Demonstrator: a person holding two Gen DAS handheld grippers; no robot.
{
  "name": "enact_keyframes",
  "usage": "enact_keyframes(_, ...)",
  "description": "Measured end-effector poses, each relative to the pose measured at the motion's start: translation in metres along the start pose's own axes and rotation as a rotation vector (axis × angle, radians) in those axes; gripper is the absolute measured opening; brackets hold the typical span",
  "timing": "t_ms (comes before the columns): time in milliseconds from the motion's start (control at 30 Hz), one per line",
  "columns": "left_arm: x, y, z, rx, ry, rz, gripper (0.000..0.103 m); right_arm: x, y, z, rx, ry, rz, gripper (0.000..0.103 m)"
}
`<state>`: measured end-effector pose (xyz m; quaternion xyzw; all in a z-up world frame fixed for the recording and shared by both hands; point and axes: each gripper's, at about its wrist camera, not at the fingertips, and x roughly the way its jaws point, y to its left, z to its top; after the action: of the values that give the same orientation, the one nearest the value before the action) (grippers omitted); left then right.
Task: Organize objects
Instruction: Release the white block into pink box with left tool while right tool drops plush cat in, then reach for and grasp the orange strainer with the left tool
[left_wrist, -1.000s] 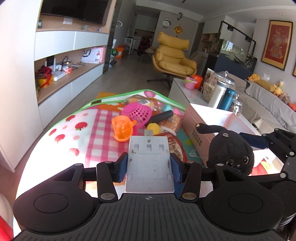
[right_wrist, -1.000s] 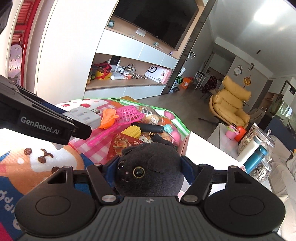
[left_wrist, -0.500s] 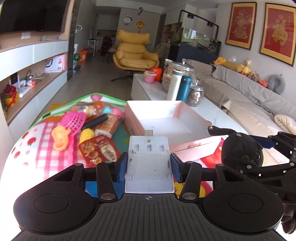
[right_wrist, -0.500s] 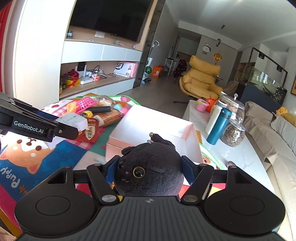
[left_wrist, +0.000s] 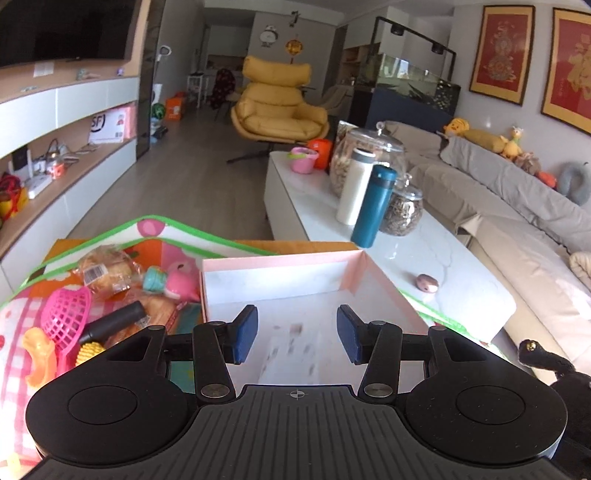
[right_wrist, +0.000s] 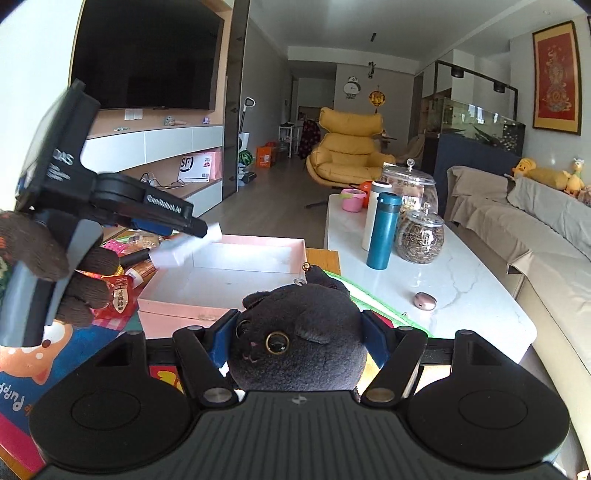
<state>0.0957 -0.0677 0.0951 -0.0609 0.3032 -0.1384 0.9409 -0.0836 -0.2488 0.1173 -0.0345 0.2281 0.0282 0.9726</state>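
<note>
A low surface (left_wrist: 461, 266) in a living room holds a shallow pink box (left_wrist: 280, 263) with a white floor, which looks to be the collecting place for the toys scattered beside it.

Left wrist view: the left tongs (left_wrist: 296, 338) hang over the box, pads spread wide with nothing between them. Just below, at the centre of the view, a blurred white plastic block (left_wrist: 290, 356) shows against the box floor, apparently falling or just landed. From the right wrist view, the white plastic block sits at the tip of the left tongs, above the box's 9 o'clock wall; whether it touches them cannot be told. At 9 o'clock of the box, on a bright play mat (left_wrist: 155, 227), lie a pink toy strainer (left_wrist: 66, 317), an orange toy (left_wrist: 38, 356), a wrapped bread roll (left_wrist: 105, 273) and a toy corn cob (left_wrist: 88, 350), probably waiting their turn.

Right wrist view: the right tongs (right_wrist: 301, 341) are clamped on a black plush cat (right_wrist: 299, 336), pads pressing its head from both sides, face toward the camera. It is held just short of the box's near wall, likely so it can go in next. A gloved hand (right_wrist: 55, 273) grips the left handle at 9 o'clock. A teal flask (right_wrist: 384, 230) and glass jars (right_wrist: 419, 236) stand at 1 o'clock, well apart from the box.
</note>
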Motion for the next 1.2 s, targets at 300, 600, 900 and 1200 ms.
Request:
enact_keyframes(300, -0.061, 0.042, -0.034, 0.003, -0.097, 0.059, 0.052, 0.012, -0.021, 0.037, 0.122, -0.059, 0.082, 0.070)
enact_keyframes(600, -0.080, 0.092, -0.062, -0.051, -0.012, 0.105, 0.052, 0.086, 0.010, 0.116, 0.204, -0.142, 0.193, 0.089)
enact_keyframes(900, -0.087, 0.129, -0.077, -0.112, 0.010, 0.114, 0.052, 0.141, 0.034, 0.067, 0.224, 0.081, 0.151, 0.098)
enact_keyframes(1200, -0.090, 0.165, -0.082, -0.116, 0.009, 0.160, 0.052, 0.115, 0.066, -0.004, 0.022, 0.163, -0.006, 0.103)
